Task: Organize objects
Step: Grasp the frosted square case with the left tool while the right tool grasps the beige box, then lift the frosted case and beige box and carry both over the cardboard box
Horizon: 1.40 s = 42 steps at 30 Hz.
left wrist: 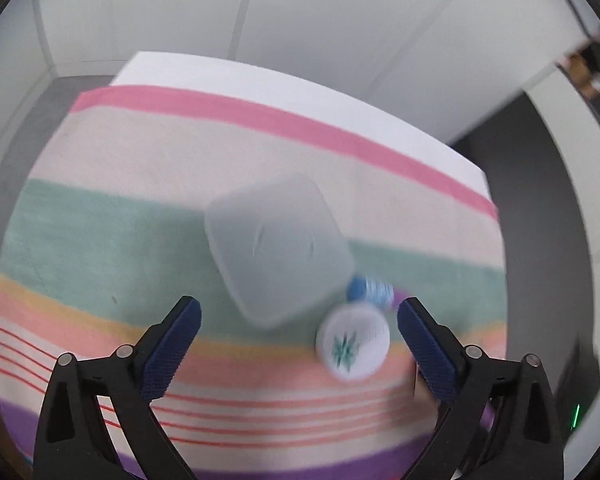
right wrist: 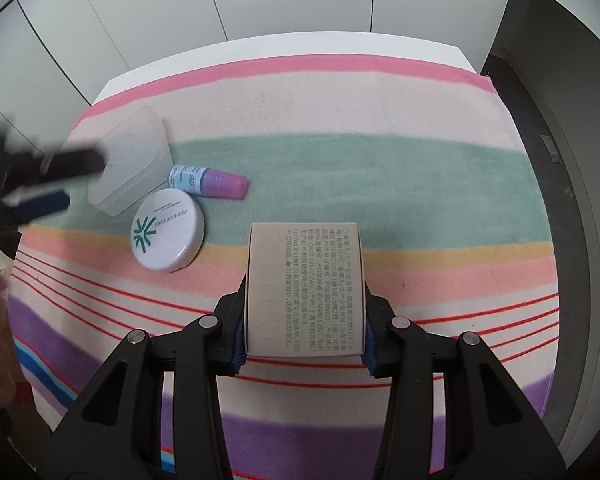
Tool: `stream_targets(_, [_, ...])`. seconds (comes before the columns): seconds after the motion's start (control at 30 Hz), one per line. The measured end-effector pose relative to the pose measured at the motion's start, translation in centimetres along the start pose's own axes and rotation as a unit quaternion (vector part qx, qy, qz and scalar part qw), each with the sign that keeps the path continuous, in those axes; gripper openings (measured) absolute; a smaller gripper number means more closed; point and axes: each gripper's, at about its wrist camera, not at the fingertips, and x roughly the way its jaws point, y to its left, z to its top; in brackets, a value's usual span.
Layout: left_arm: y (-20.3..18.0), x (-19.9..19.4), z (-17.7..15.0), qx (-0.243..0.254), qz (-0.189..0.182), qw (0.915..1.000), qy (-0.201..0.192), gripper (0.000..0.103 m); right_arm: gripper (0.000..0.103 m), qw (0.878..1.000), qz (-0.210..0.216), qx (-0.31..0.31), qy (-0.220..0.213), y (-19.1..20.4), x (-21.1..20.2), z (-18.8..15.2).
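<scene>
Your left gripper (left wrist: 299,310) is hanging wide open and empty over the striped cloth (right wrist: 420,168), beside the pale lidded case (right wrist: 130,166), the round "FLOWER LURE" tin (right wrist: 168,236) and the small bottle (right wrist: 207,182) lying sideways, cap right. Your right gripper (right wrist: 304,356) is clamping the beige box (right wrist: 306,288), its long axis pointing far.

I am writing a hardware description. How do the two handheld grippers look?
Both the left gripper and the right gripper have matte black, angular linkage arms with round silver pivot pins. The fingers carry dark blue, finely textured pads. No cables or sleeves are clearly visible.
</scene>
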Motion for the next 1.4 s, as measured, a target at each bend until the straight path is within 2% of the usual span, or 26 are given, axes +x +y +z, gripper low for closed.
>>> stream_targets(0.13, [-1.8,2.2,2.1,-0.014,0.077,0.9968,0.014,0.100,0.045,1.000,0.005,-0.004,0.000,0.5,0.0,-0.2])
stream_targets(0.2, [-2.0,3.2,2.6,-0.032,0.130,0.9907,0.021,0.100,0.045,1.000,0.007,-0.008,0.000,0.6,-0.1,-0.3])
stream_targets(0.3, [-1.7,4.8,2.8,-0.061,0.151,0.9857,0.043,0.098,0.045,1.000,0.008,-0.014,-0.002,0.6,-0.3,-0.4])
stream_targets(0.33, [-1.2,5.6,2.7,-0.074,0.151,0.9839,0.059,0.099,0.045,1.000,0.008,-0.018,-0.003,0.7,-0.3,-0.5])
stream_targets(0.4, [-1.6,5.2,2.4,-0.062,0.155,0.9856,0.028,0.087,0.045,1.000,0.006,-0.025,-0.004,0.8,-0.4,-0.6])
stream_targets(0.5, [-1.7,4.7,1.6,-0.037,0.138,0.9897,0.012,0.084,0.045,0.999,0.003,-0.032,-0.005,1.0,-0.6,-0.7])
stream_targets(0.8, [-1.6,1.6,-1.1,0.055,0.182,0.9815,-0.023,0.084,0.045,1.000,-0.003,-0.030,-0.007,0.7,-1.6,-0.7])
stream_targets(1.0, [-1.7,-2.9,-2.4,0.101,0.176,0.9783,-0.043,0.084,0.045,0.999,-0.011,-0.027,-0.023,0.6,-4.4,0.0])
stream_targets(1.17, [-3.8,-7.3,-0.9,0.113,0.166,0.9781,-0.056,0.084,0.045,0.998,-0.022,-0.029,-0.044,0.9,-8.6,0.4])
stream_targets(1.3, [-4.5,-12.1,-1.1,0.117,0.157,0.9777,-0.077,0.084,0.045,0.997,-0.021,-0.030,-0.067,1.0,-12.7,2.1])
stream_targets(1.4, [-5.3,-15.9,-1.6,0.126,0.163,0.9738,-0.097,0.084,0.045,0.996,-0.025,-0.033,-0.085,1.6,-16.0,2.6])
